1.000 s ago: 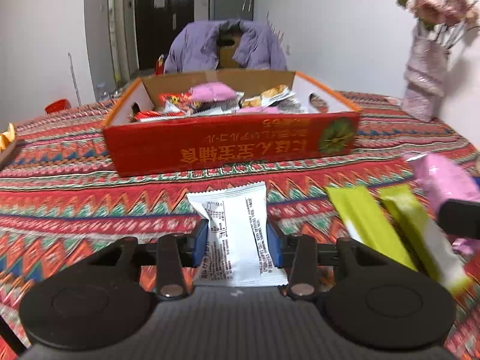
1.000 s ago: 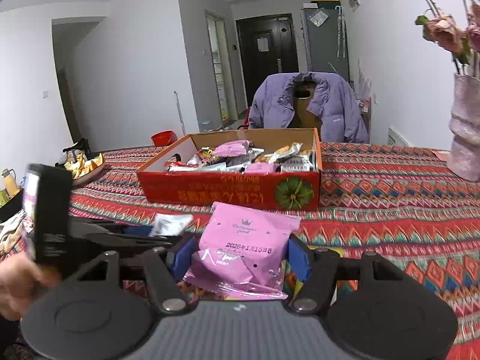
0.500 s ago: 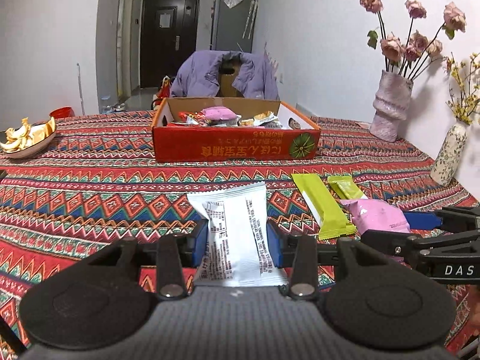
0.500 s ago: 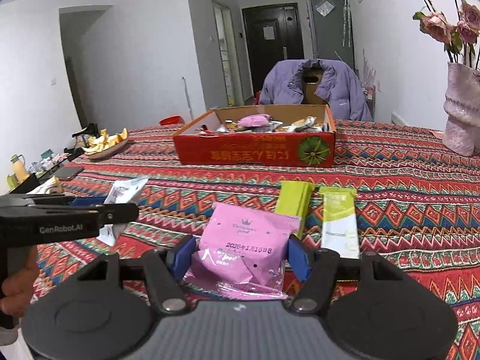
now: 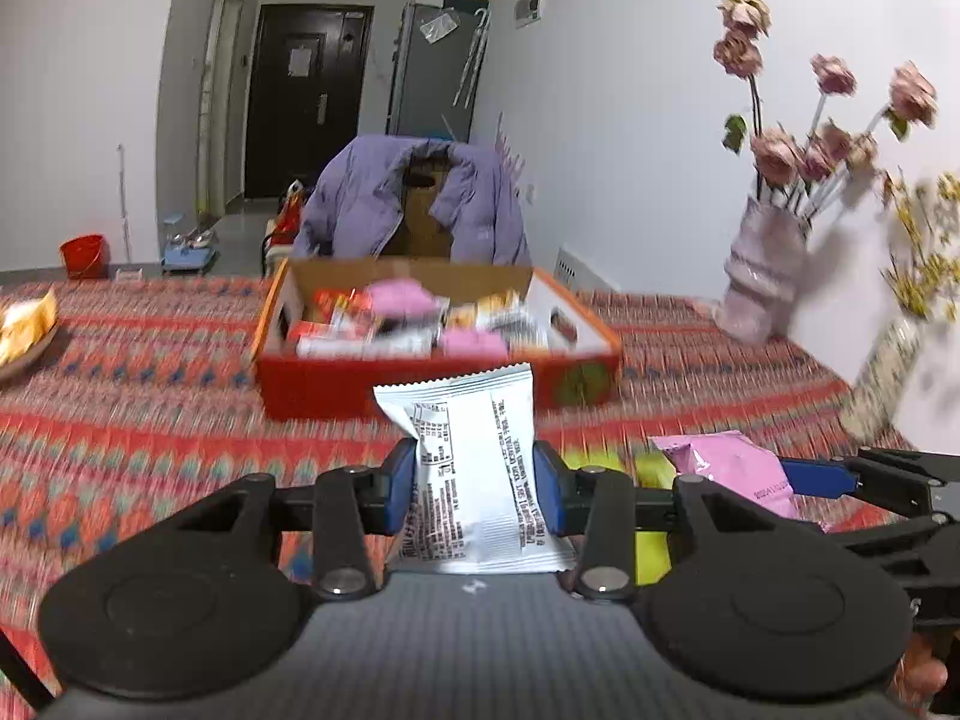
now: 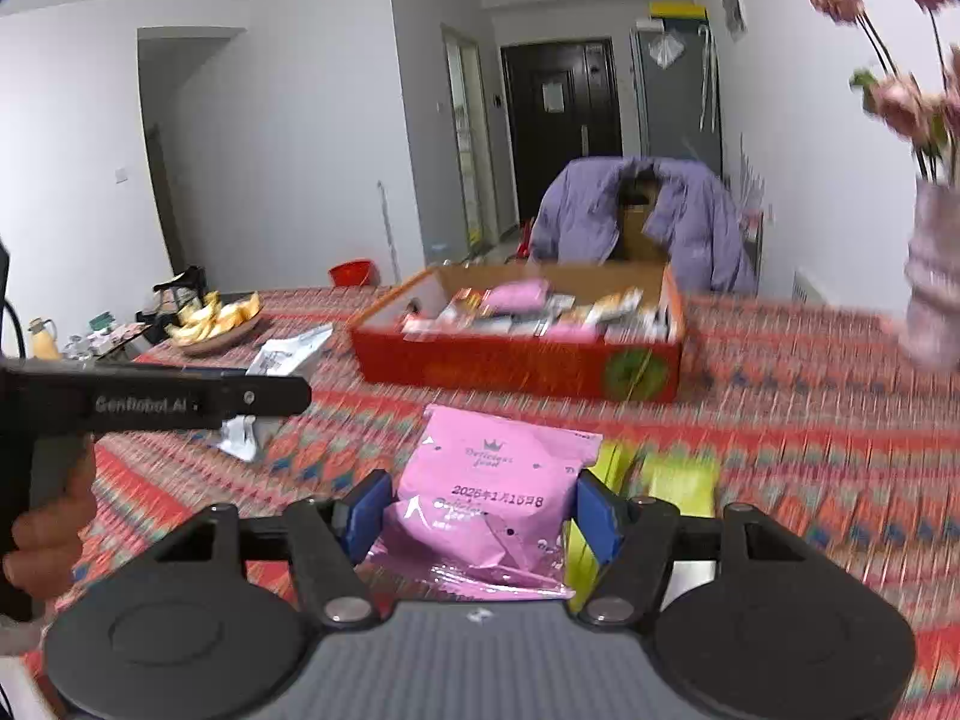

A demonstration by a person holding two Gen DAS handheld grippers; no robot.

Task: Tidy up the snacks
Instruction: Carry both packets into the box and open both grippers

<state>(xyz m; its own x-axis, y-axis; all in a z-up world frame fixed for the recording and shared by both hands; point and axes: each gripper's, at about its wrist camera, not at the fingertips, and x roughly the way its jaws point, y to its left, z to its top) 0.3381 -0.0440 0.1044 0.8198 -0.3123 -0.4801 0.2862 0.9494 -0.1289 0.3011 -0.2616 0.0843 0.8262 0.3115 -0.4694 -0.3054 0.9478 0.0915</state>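
Observation:
My left gripper [image 5: 474,483] is shut on a white snack packet [image 5: 471,456] with black print, held above the patterned tablecloth. My right gripper [image 6: 483,510] is shut on a pink snack bag [image 6: 495,480], also off the table. In the left wrist view the pink bag [image 5: 729,471] and the right gripper's blue pad show at the right. In the right wrist view the white packet [image 6: 288,354] hangs from the left gripper at the left. The red cardboard box [image 5: 336,384], open-topped and holding several snacks, stands ahead of both grippers. Two green snack bars [image 6: 678,480] lie on the cloth beneath the right gripper.
A chair draped with a purple jacket [image 5: 414,198] stands behind the box. A pale vase of pink flowers [image 5: 762,282] and a second vase [image 5: 888,366] stand at the table's right. A dish of yellow snacks [image 6: 213,324] sits at the far left. A hand [image 6: 42,534] holds the left gripper's handle.
Both grippers have risen off the table with their packets. The left one climbed more and now looks down into the box. The view has blurred from the motion.

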